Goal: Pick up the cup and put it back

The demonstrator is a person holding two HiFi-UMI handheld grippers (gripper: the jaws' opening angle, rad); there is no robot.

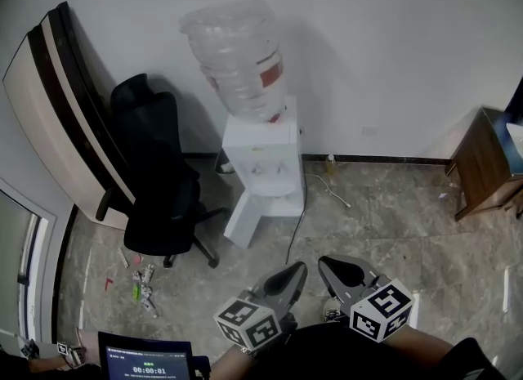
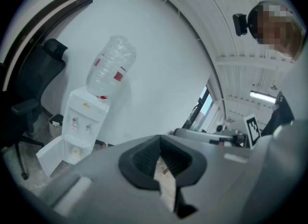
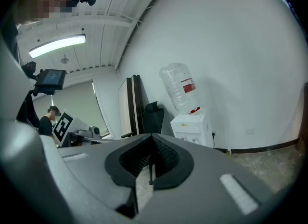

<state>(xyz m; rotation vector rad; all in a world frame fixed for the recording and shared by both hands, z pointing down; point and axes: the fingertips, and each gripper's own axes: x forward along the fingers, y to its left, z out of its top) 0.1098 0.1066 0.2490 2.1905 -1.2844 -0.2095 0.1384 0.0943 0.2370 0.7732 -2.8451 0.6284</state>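
Low in the head view, the left tool [image 1: 294,272] and the right tool [image 1: 328,264] hover side by side above the marble floor [image 1: 392,215], each with its jaws together and empty. A tablet [image 1: 147,359] reads "00:00:01".

In the left gripper view the jaws meet. Beyond them the water dispenser [image 2: 83,118] has its lower door open, with a small pale thing inside, perhaps the cup [image 2: 74,152].

In the right gripper view the jaws touch, and the bottle [image 3: 179,87] has a red label too small to read.
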